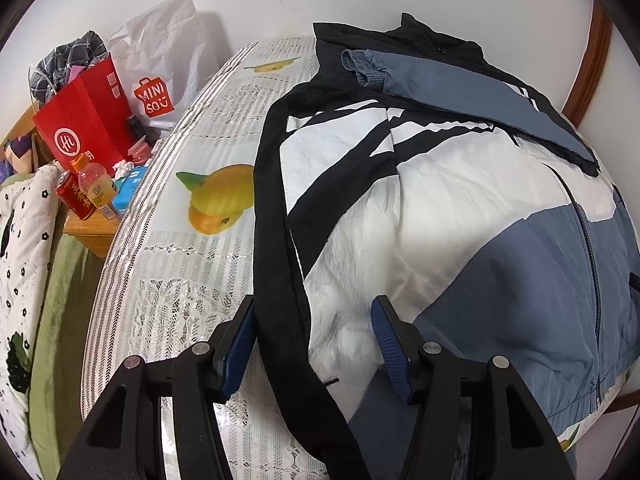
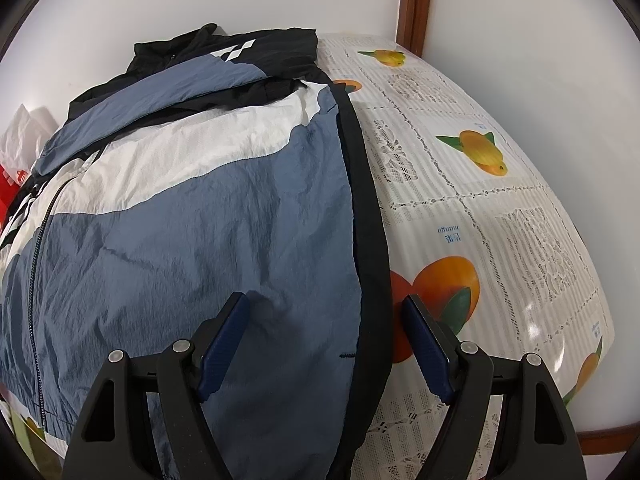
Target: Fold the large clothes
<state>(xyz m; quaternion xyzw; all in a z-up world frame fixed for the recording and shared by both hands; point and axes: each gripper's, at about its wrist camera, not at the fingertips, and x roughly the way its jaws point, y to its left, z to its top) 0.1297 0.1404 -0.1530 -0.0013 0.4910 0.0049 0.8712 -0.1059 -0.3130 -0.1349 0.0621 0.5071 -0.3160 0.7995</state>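
1. White walls and brown wood trim (image 2: 414,4) back a table (image 2: 480,208) under a lace-and-fruit print cover. Jacket (image 1: 420,208) (blue, white, black) lies flat across it, zipped, one sleeve (image 1: 460,92) folded over the chest.
2. Left gripper (image 1: 314,334) is angled steeply down over the jacket's left side seam near the hem. Jaws part-open and straddling the black side stripe (image 1: 272,240); the left pad sits at the stripe's edge, the right one over white fabric. No pinch visible.
3. Right gripper (image 2: 324,332) has the same steep downward pose over the opposite side seam. Jaws wide, blue panel and black edge stripe (image 2: 368,240) between them, pads (image 2: 222,344) clear of the cloth as far as I can see.
4. Can't tell whether either set of fingertips touches the fabric; the gripper bodies hide the hem right below them.
5. Jacket collar is bunched at the far end, detail lost. Fisheye bends the table edges; the near edge is cut off in both views.
6. Left of the table: a side stand (image 1: 88,232) with red bag (image 1: 86,124), white MINISO bag (image 1: 160,60), bottle (image 1: 98,192), red can (image 1: 74,198), blue box (image 1: 126,196). Floral quilt (image 1: 24,248) and green cloth (image 1: 56,320) lie nearer. None of it blocks the jacket.
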